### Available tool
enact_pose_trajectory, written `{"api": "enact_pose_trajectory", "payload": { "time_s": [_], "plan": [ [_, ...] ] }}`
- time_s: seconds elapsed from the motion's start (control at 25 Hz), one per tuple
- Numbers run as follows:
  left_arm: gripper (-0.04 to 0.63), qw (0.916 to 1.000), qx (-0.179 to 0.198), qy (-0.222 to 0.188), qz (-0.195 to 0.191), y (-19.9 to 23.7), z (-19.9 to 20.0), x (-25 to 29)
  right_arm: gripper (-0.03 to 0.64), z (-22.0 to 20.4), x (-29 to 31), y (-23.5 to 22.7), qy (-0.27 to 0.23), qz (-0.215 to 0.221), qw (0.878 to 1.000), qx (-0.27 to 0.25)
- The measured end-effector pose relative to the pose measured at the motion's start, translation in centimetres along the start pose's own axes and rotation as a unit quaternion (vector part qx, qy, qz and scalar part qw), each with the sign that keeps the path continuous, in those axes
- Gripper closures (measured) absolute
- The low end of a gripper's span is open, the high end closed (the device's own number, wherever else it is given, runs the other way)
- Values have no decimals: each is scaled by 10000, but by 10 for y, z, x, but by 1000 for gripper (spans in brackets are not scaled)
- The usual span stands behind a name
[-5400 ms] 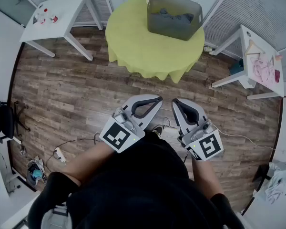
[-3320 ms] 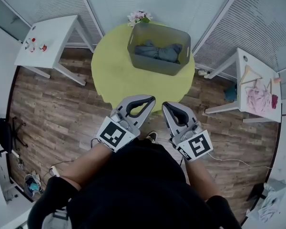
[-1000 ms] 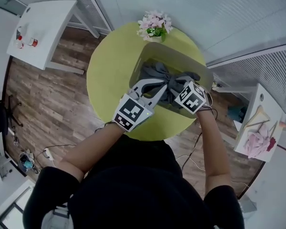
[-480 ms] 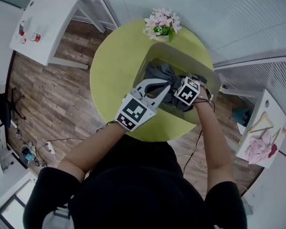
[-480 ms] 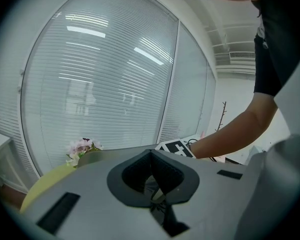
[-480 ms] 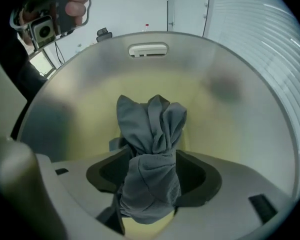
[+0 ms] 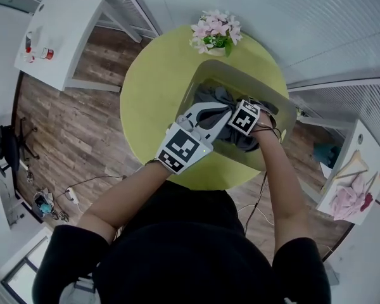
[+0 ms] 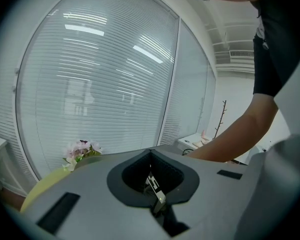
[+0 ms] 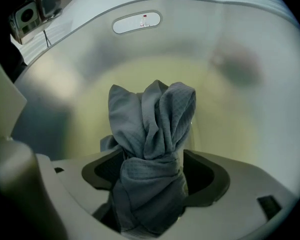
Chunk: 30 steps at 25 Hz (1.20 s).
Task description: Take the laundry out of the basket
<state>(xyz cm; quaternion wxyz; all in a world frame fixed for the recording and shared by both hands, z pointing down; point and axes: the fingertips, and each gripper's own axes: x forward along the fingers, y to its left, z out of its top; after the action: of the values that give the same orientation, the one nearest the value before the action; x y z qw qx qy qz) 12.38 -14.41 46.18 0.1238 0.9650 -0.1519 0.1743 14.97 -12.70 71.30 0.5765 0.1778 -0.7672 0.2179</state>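
Note:
A grey basket (image 7: pixel 201 84) stands on a round yellow-green table (image 7: pixel 152 94). Dark grey knotted laundry (image 7: pixel 218 97) lies inside it. My right gripper (image 7: pixel 243 124) points down into the basket, its jaws hidden under its marker cube in the head view. In the right gripper view its jaws are opening, and the bunched grey cloth (image 9: pixel 152 129) fills the gap of the right gripper (image 9: pixel 152 159). My left gripper (image 7: pixel 225 111) hovers over the basket's near side, shut and holding nothing. The left gripper (image 8: pixel 150 151) looks out over the table toward the blinds.
A pot of pink flowers (image 7: pixel 213 30) sits on the table just behind the basket. A white side table (image 7: pixel 57 24) with small items stands at upper left; another (image 7: pixel 351 195) with pink things is at right. Wood floor with cables surrounds the table.
Across the earlier frames I came up to the table with both grippers shut. In the last second the right gripper dropped lower into the basket, onto the cloth.

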Motion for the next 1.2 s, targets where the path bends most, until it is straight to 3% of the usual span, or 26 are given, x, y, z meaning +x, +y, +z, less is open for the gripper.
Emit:
{"api": "enact_pose_trajectory", "payload": {
  "time_s": [0.44, 1.2],
  "plan": [
    [588, 9992, 359, -20, 171, 23, 7, 32, 222, -4, 30, 6, 93, 276, 9995, 114],
    [588, 9984, 325, 11, 462, 40, -6, 30, 225, -1, 39, 3, -338, 109, 9994, 12]
  ]
}}
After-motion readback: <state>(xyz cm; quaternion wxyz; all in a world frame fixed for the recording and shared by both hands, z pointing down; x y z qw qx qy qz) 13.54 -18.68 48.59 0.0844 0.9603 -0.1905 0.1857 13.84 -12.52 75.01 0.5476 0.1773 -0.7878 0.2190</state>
